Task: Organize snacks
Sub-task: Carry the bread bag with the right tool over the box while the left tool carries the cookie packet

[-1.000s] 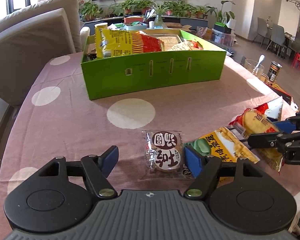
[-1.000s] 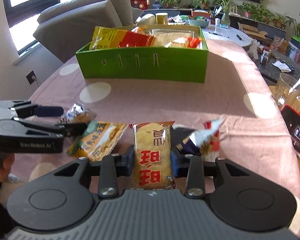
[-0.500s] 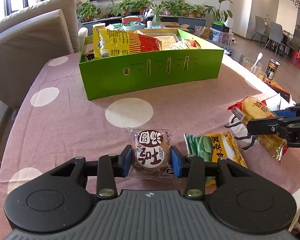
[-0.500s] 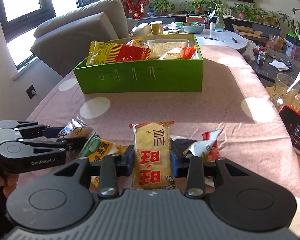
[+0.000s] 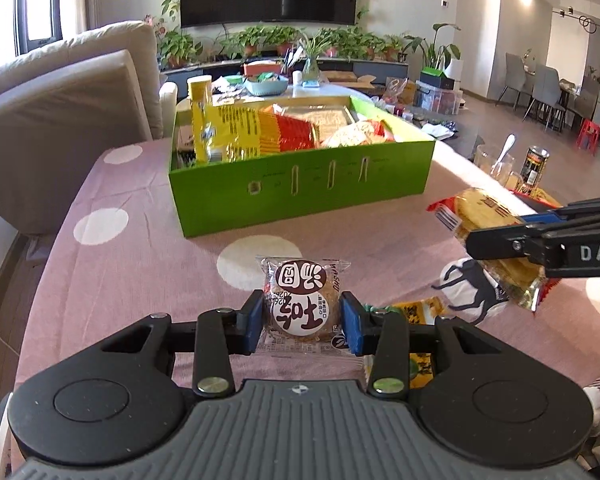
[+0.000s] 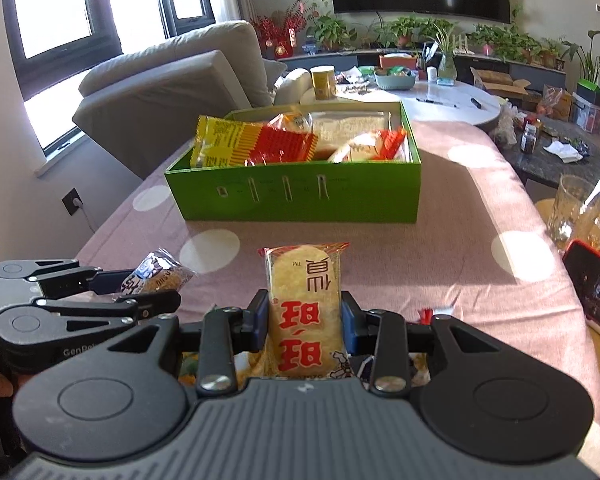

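Note:
My left gripper (image 5: 301,326) is shut on a round cookie packet (image 5: 302,300) with a brown and white label, held above the tablecloth. My right gripper (image 6: 305,322) is shut on a long yellow rice cracker packet (image 6: 305,300) with red letters, also lifted. Each shows in the other view: the cracker packet (image 5: 492,240) at the right, the cookie packet (image 6: 156,276) at the left. A green box (image 5: 300,192) with several snack bags stands ahead at the table's middle; it also shows in the right wrist view (image 6: 300,196).
A yellow-green snack bag (image 5: 416,312) and a black and white packet (image 5: 472,292) lie on the pink dotted tablecloth (image 5: 140,280) under the grippers. A glass with a spoon (image 6: 572,212) and a red phone (image 6: 592,280) sit at the right edge. A sofa stands left.
My left gripper closed on the cookie packet and lifted it. My right gripper rose with the cracker packet. Both moved closer to the green box.

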